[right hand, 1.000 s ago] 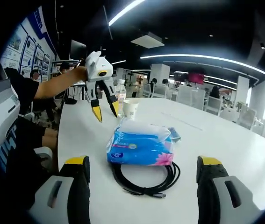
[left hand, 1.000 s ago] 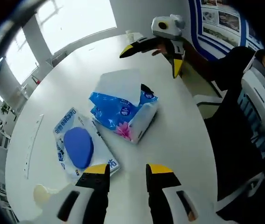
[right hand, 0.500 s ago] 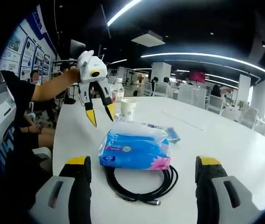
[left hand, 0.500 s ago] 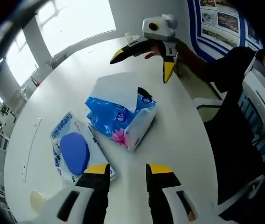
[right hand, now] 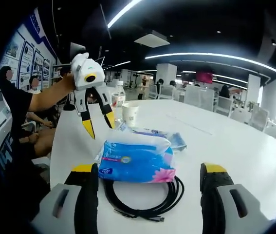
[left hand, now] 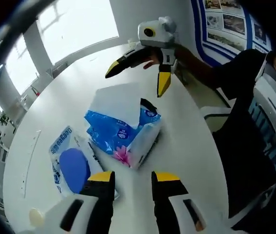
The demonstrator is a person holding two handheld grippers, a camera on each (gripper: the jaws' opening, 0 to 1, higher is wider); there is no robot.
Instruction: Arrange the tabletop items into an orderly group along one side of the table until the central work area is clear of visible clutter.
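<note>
At twelve o'clock ahead of my right gripper (right hand: 145,195) (jaws wide, empty), tissue pack (right hand: 135,162); left gripper (left hand: 132,195) narrowly parted, empty.

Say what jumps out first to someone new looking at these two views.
The blue tissue pack sits mid-table, partly on a coiled black cable. The left tongs hang open above it, and the right tongs hang open over its other side. Beside the pack lies a clear packet with a blue pad.

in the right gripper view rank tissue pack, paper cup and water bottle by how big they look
1. tissue pack, largest by far.
2 and 3. paper cup and water bottle look alike; both stand farther back, so unranked.
</note>
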